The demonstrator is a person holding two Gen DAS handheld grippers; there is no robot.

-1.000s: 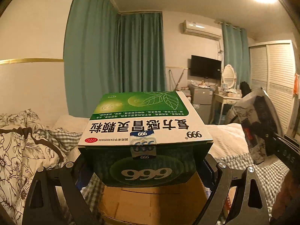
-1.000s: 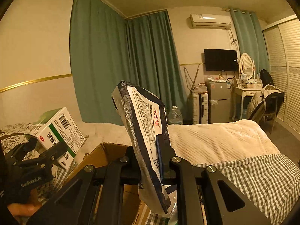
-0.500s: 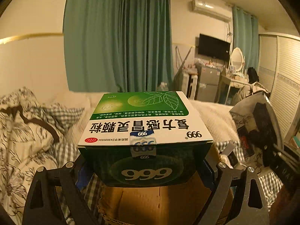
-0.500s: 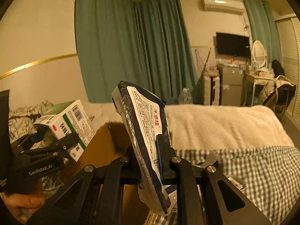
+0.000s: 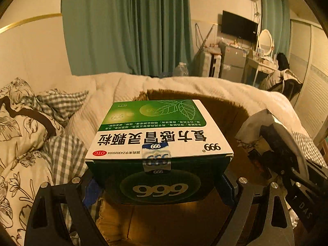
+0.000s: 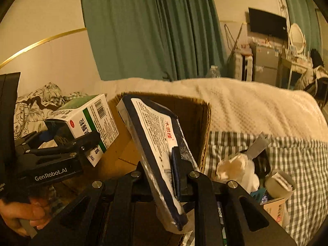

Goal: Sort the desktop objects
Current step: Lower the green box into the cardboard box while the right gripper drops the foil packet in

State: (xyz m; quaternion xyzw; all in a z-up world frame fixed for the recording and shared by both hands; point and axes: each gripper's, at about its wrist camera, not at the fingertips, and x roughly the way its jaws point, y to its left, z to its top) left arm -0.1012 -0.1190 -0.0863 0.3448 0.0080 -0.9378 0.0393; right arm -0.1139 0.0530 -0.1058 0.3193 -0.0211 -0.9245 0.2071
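Only the right wrist view shows a person's hand [image 6: 19,212]; left gripper [image 5: 158,181] clamps the medicine box [image 5: 157,135], right gripper [image 6: 162,176], jaws easing apart, clasps the foil packet [image 6: 155,143], both above the cardboard box [image 6: 196,121]

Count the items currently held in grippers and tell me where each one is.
2. A green-and-white medicine box is clamped in the left gripper over the open cardboard box. A flat foil packet sits between the right gripper's opening jaws, beside it.
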